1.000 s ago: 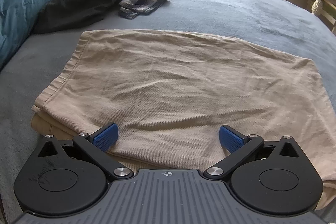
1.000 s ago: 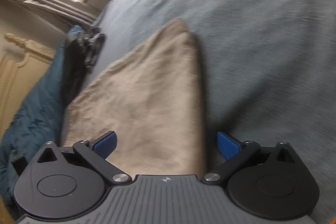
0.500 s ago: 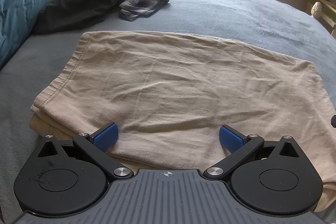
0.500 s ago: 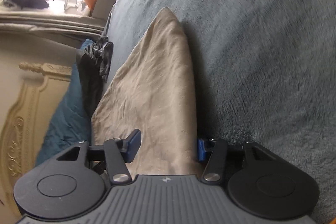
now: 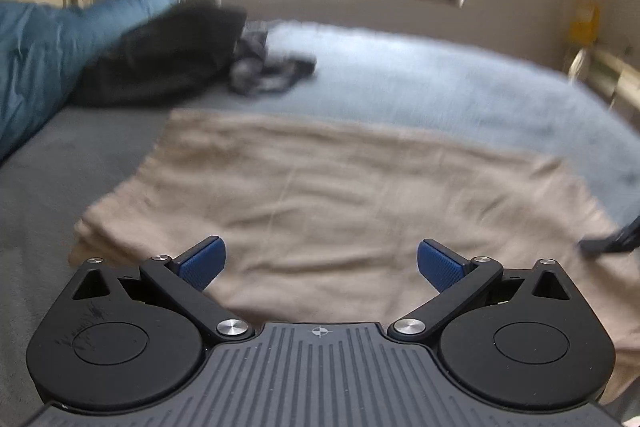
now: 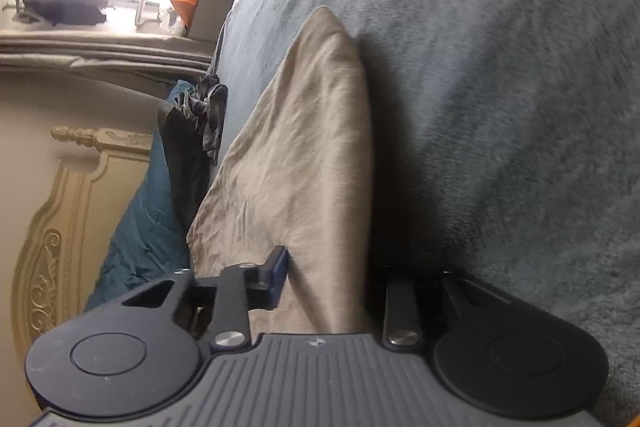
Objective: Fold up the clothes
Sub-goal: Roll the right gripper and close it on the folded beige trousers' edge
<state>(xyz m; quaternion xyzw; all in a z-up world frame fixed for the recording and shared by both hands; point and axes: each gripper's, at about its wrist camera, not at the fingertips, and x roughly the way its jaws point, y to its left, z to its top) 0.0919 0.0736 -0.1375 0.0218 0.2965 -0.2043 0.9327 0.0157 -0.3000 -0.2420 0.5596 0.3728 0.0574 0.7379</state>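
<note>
On bed (image 5: pixel 400 75): left gripper (image 5: pixel 318 263) wide, empty; right gripper (image 6: pixel 326 279) closing around beige cloth (image 6: pixel 304 155).

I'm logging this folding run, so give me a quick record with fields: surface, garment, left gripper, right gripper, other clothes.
surface: grey bed cover
garment: beige cloth, folded flat on the bed
left gripper: open, above the cloth's near edge, holding nothing
right gripper: jaws closing, the cloth's edge between them
other clothes: dark garment and plaid piece by the teal duvet
</note>
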